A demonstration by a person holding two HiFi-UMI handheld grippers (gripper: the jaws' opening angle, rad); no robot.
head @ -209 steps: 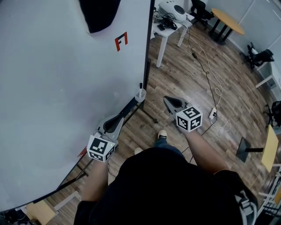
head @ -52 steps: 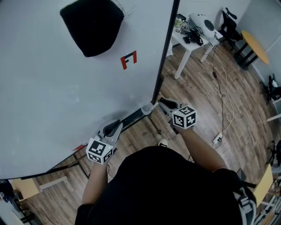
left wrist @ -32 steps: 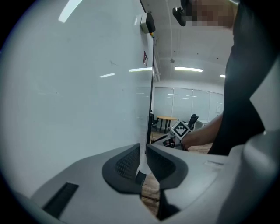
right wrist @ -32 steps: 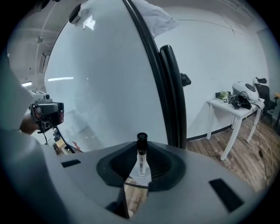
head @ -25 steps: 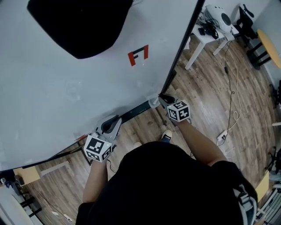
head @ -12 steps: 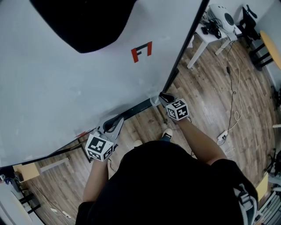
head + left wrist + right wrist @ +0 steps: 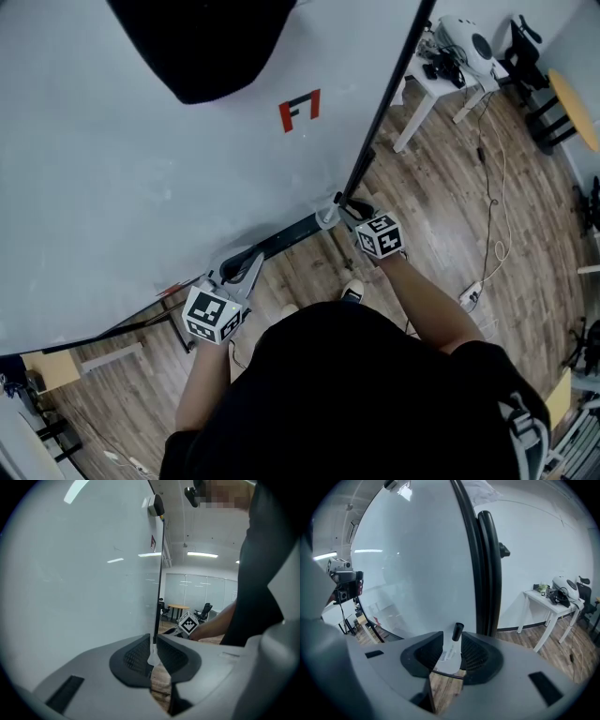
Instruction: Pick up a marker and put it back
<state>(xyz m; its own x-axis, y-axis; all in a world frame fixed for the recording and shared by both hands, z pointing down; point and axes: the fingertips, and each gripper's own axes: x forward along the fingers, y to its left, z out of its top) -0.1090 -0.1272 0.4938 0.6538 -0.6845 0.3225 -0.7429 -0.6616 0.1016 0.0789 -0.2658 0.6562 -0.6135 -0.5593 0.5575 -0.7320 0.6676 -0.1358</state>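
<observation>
right hand-held gripper (image 7: 453,638) jaws just opened wide; marker (image 7: 453,648) stands between them, ungripped.

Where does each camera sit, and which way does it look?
Head view: on the person's head, looking steeply down at whiteboard, both forearms, left gripper and right gripper.
Left gripper view: on the left gripper, looking along the whiteboard past its own narrowly parted jaws; the person's arm shows.
Right gripper view: on the right gripper, facing the whiteboard's edge; its jaws, just opening, flank the marker in its cup.
Shared: head and left gripper views both show the right gripper.
</observation>
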